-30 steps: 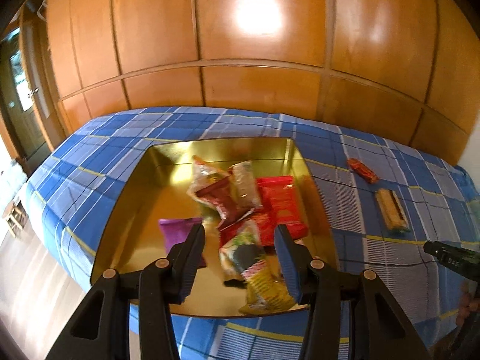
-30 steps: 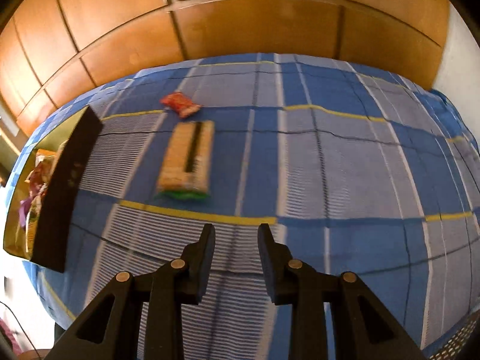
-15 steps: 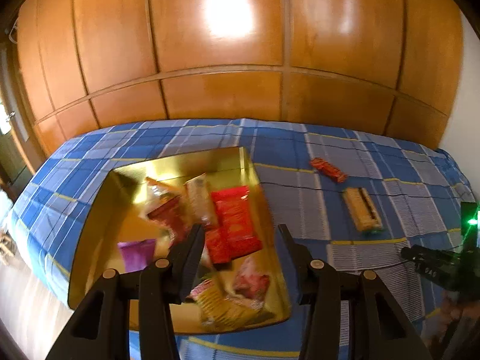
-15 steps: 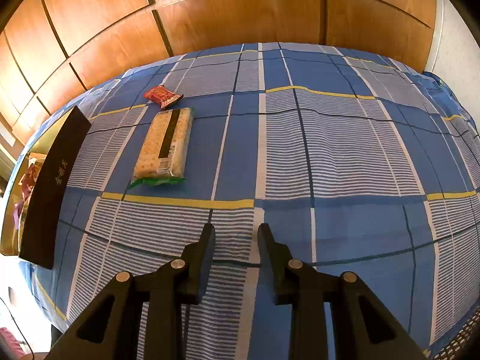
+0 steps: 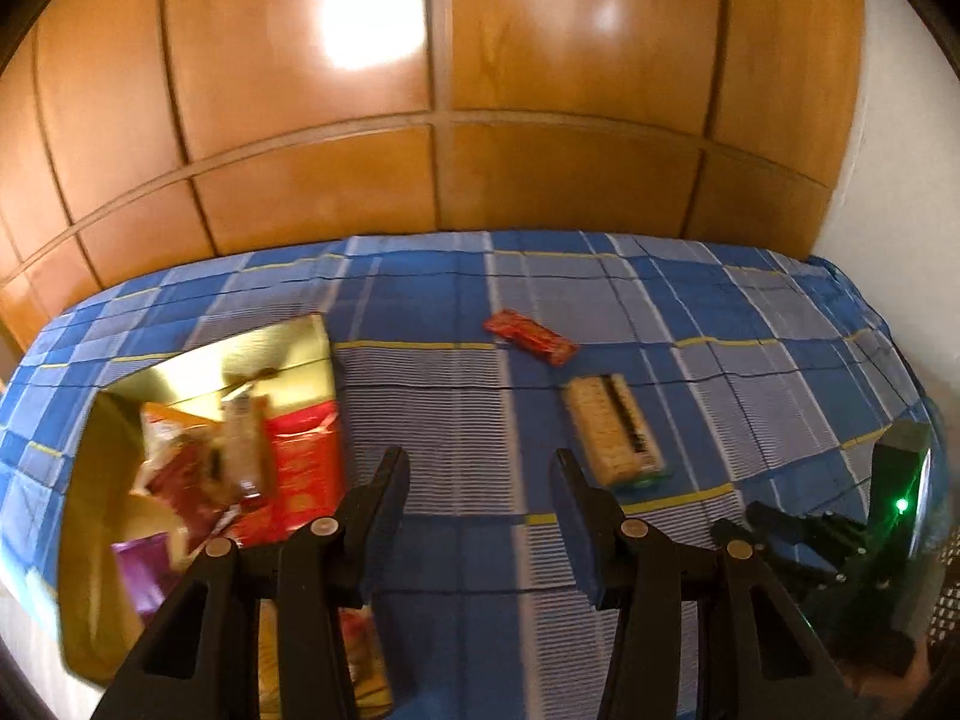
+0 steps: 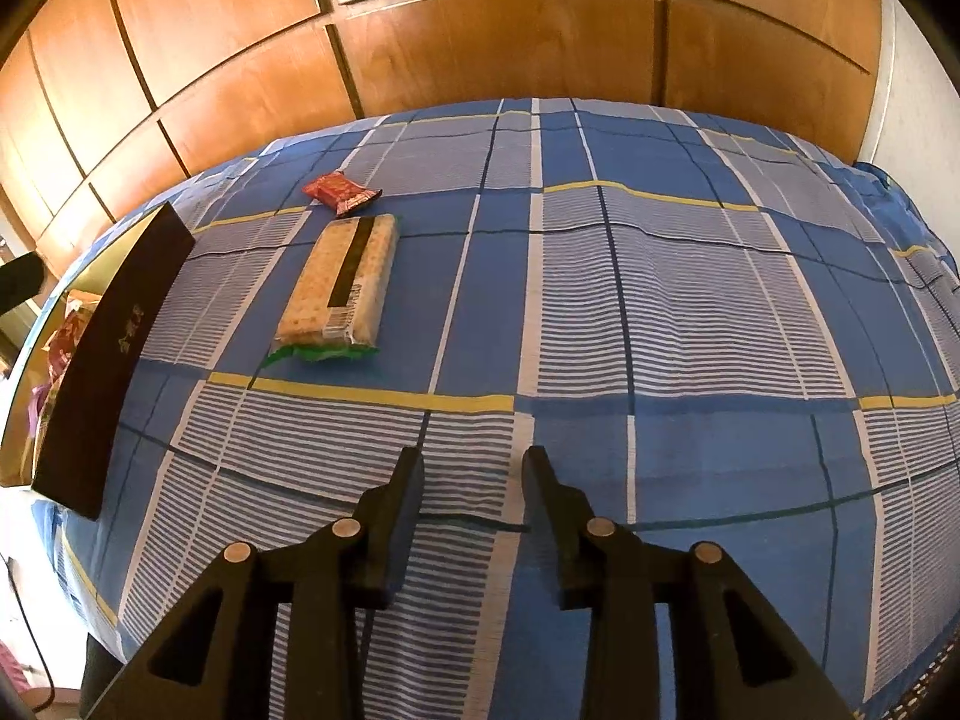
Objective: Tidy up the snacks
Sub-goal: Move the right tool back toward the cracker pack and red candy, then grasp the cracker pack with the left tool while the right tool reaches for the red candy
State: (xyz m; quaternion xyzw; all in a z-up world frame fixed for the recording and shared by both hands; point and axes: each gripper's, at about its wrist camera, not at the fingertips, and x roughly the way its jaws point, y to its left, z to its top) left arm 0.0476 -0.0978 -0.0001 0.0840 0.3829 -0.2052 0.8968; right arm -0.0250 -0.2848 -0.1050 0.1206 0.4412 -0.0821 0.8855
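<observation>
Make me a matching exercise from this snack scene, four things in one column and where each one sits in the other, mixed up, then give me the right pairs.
Things:
1. cracker pack
2. small red wrapper
3. purple packet
4. right gripper

Places:
A. inside the gold box
B. on the checked cloth, farther from the camera, just beyond the crackers
C. over bare cloth, nothing between its opening jaws
D. on the cloth, lengthwise, green end toward the camera

Pairs: 1-D, 2-B, 3-A, 4-C
</observation>
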